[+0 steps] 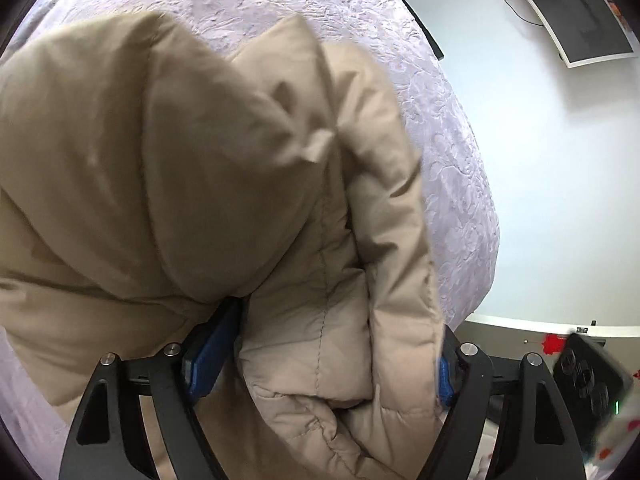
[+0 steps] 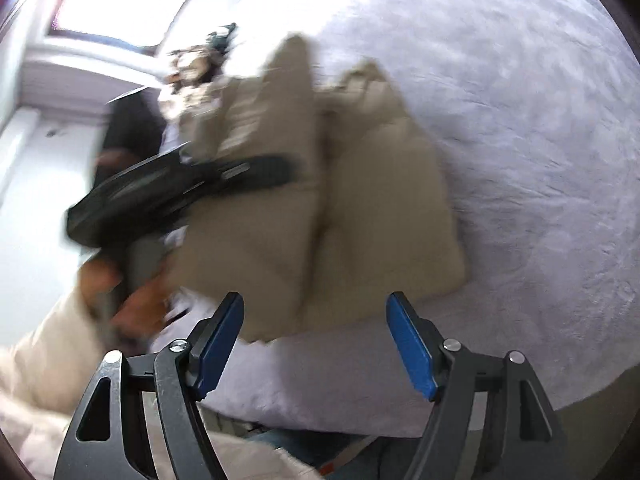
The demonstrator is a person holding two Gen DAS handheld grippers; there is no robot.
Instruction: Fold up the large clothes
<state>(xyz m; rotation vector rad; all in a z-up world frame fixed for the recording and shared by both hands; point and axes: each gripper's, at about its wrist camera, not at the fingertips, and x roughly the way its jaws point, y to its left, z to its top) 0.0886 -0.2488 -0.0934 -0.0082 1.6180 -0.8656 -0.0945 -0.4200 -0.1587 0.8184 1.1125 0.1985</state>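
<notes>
A beige padded jacket (image 1: 180, 160) lies bunched in thick folds on the lavender bedspread (image 1: 448, 128). My left gripper (image 1: 336, 328) points down into it with its jaws wide apart. A puffy fold of the jacket fills the gap between the blue pads (image 1: 208, 360) without being pinched. In the right wrist view the jacket (image 2: 360, 200) is a folded, blurred heap. My right gripper (image 2: 316, 304) hangs open above the bed's near edge, nothing between its fingers. The left gripper (image 2: 180, 196) shows there as a black body over the jacket's left side, held by a hand (image 2: 136, 304).
The bedspread (image 2: 520, 140) stretches wide to the right of the jacket. Pale floor (image 1: 540, 180) lies beyond the bed, with a dark white-framed panel (image 1: 580, 12). A black device (image 1: 592, 380) sits low right. A bright window (image 2: 120, 0) and clutter (image 2: 200, 68) are behind; a cream sleeve (image 2: 52, 360) is close.
</notes>
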